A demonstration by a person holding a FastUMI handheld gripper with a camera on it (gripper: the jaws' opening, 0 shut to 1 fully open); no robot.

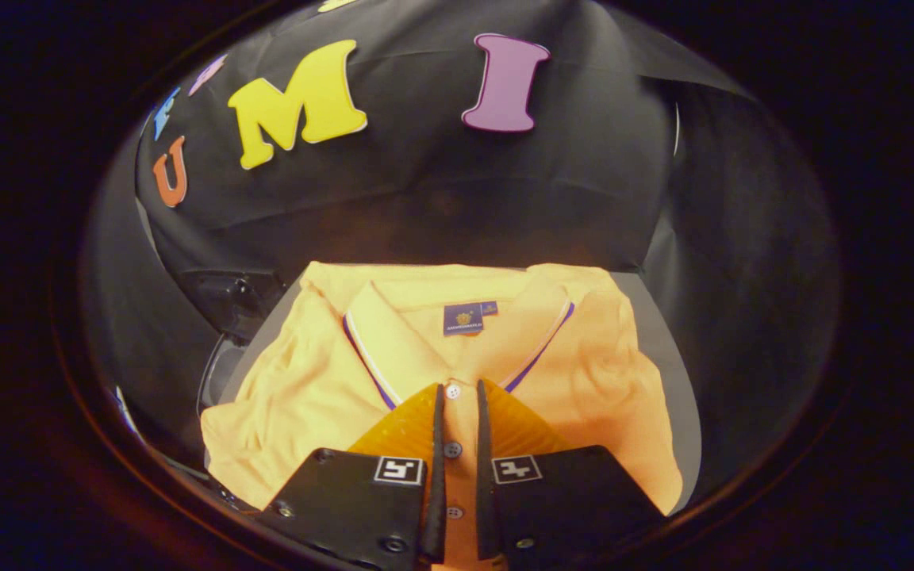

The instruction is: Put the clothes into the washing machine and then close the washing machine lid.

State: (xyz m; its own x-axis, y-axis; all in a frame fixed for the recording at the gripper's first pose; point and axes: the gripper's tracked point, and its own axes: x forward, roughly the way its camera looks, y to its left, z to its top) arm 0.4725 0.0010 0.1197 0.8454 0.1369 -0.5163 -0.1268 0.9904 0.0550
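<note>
A yellow-orange polo shirt [306, 388] lies folded on a grey surface [675, 373], its collar towards the booth wall. The collar has white and purple trim, and a dark label sits inside the neck. My gripper [458, 388] reaches over the shirt's front. Its fingers [413, 428] are drawn close together, one on each side of the button placket just below the collar. Only a narrow strip of fabric with three buttons shows between them, and it fills the gap. The shirt's lower part is hidden under the gripper body.
A dark boxy object [231, 297] with a clear curved part below it stands just left of the shirt, at the edge of the grey surface. Black cloth closes the booth behind and to the right.
</note>
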